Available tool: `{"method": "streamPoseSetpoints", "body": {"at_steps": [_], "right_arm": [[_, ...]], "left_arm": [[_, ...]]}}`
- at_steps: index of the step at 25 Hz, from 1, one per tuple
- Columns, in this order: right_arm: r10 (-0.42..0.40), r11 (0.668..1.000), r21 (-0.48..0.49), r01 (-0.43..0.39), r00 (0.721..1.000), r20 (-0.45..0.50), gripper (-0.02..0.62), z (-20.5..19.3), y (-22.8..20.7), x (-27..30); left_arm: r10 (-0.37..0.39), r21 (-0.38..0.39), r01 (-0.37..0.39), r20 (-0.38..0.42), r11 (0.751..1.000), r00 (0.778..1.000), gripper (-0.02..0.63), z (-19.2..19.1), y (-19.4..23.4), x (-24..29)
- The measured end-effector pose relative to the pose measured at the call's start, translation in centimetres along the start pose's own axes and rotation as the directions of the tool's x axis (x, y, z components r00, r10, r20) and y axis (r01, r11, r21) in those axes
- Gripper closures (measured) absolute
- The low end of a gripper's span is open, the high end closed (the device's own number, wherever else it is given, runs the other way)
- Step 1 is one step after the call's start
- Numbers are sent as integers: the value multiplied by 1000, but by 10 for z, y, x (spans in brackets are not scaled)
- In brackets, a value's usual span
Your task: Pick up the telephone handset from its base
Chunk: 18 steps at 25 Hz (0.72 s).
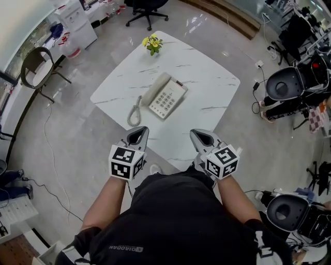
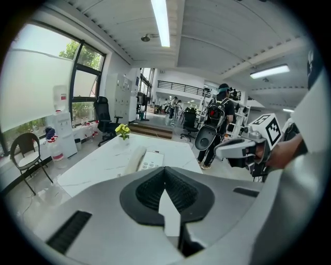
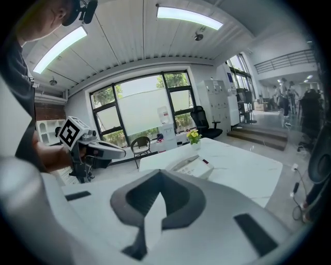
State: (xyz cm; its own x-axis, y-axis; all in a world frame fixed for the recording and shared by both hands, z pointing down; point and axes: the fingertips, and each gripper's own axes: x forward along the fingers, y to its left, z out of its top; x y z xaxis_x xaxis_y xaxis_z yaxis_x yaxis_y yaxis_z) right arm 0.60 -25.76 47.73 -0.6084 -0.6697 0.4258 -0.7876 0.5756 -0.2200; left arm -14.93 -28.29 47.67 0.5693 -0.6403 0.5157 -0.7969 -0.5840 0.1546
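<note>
A cream telephone (image 1: 164, 96) sits in the middle of the white marble table (image 1: 207, 77). Its handset (image 1: 155, 89) rests on the base's left side, and a coiled cord (image 1: 135, 115) trails toward the near edge. My left gripper (image 1: 138, 135) and right gripper (image 1: 202, 138) hover side by side at the table's near edge, short of the phone. Both are shut with nothing between the jaws. The left gripper view looks past its gripper (image 2: 165, 171) at the handset (image 2: 135, 158). In the right gripper view the phone (image 3: 194, 164) lies beyond that gripper (image 3: 160, 173).
A small pot of yellow flowers (image 1: 152, 44) stands at the table's far corner. A brown chair (image 1: 37, 67) is at the left and a black office chair (image 1: 147, 10) behind the table. Black machines and cables (image 1: 289, 88) crowd the floor at right.
</note>
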Motion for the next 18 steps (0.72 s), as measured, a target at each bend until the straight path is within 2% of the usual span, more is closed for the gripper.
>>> {"method": "streamPoseSetpoints", "body": {"at_steps": [12, 18], "right_arm": [[106, 994, -35, -107, 994, -26, 595, 7, -35, 4], [131, 991, -28, -132, 991, -24, 594, 6, -38, 3]], "left_arm": [[157, 0, -157, 7, 988, 988, 606, 15, 5, 14], [191, -2, -191, 9, 982, 981, 606, 18, 2, 14]]}}
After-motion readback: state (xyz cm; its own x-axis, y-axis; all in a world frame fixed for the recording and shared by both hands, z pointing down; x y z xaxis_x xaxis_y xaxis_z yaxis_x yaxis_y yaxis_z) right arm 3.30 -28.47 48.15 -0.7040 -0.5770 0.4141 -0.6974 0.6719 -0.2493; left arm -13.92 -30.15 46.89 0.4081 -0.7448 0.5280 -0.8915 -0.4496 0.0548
